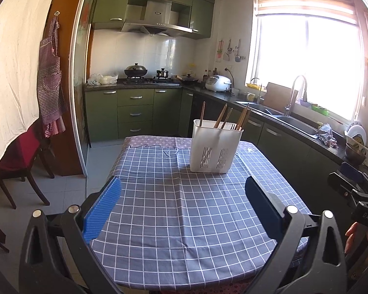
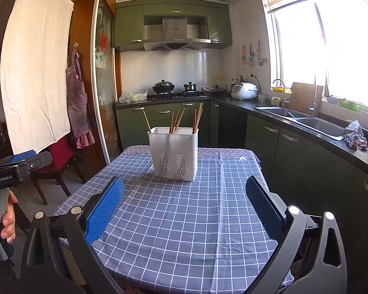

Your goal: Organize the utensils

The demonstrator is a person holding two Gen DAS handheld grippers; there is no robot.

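A white slotted utensil holder (image 1: 214, 147) stands upright at the far end of the table with the blue checked cloth (image 1: 174, 208). Several wooden chopsticks (image 1: 243, 118) stick up out of it. It also shows in the right wrist view (image 2: 174, 153), with the chopsticks (image 2: 176, 121) upright inside. My left gripper (image 1: 182, 191) is open and empty, held above the near part of the table, well short of the holder. My right gripper (image 2: 184, 191) is open and empty too, likewise short of the holder. No loose utensil shows on the cloth (image 2: 184, 220).
A dark counter with a steel sink (image 2: 306, 120) runs along the right of the table. A red chair (image 1: 17, 156) stands to the left. The stove with pots (image 2: 174, 90) and green cabinets are at the back. The other gripper's body (image 1: 353, 186) hangs at the right edge.
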